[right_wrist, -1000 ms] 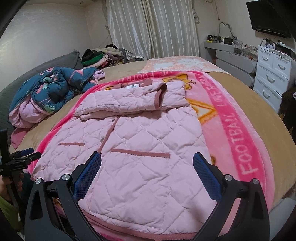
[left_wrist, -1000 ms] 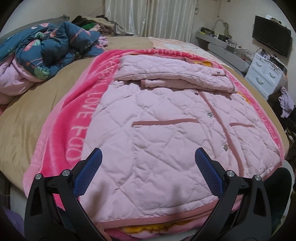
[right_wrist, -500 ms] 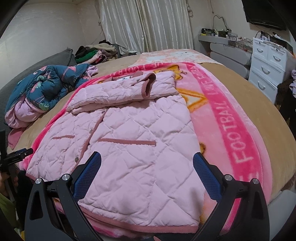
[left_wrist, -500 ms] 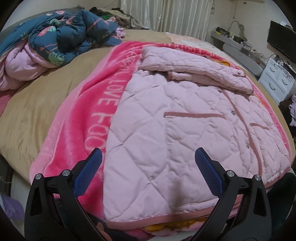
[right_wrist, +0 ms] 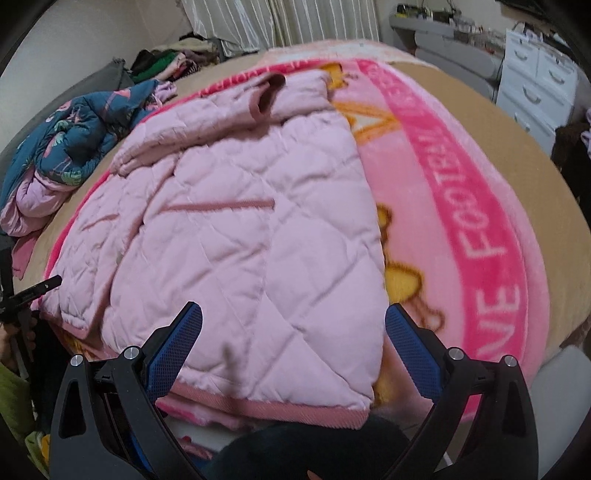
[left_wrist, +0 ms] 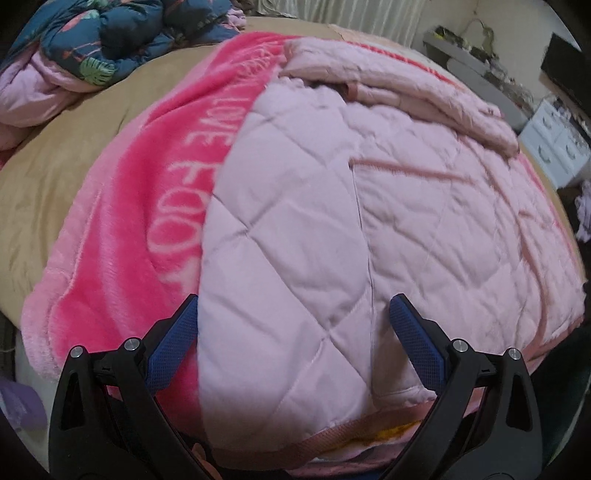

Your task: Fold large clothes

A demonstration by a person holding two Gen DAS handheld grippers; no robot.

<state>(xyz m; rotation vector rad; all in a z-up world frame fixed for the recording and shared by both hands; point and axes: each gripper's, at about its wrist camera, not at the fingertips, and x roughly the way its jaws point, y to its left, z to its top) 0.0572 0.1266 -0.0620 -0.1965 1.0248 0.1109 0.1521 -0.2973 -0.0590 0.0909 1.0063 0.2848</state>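
A pink quilted jacket (left_wrist: 332, 206) lies flat on a bright pink blanket (left_wrist: 155, 192) on the bed, its sleeves folded across the chest at the far end. My left gripper (left_wrist: 293, 314) is open, its jaws straddling the jacket's near left hem corner. In the right wrist view the jacket (right_wrist: 240, 229) fills the middle. My right gripper (right_wrist: 293, 321) is open over the jacket's near right hem corner, close above the hem band. The left gripper (right_wrist: 33, 295) also shows at the left edge of that view.
A blue floral quilt (left_wrist: 110, 33) is heaped at the bed's far left, also in the right wrist view (right_wrist: 74, 140). White drawers (right_wrist: 535, 81) and a grey shelf stand to the right. Tan bedding (left_wrist: 44, 177) surrounds the blanket.
Both grippers have moved down and closer to the jacket's near hem, the left toward the left corner, the right toward the right corner. Both stay open.
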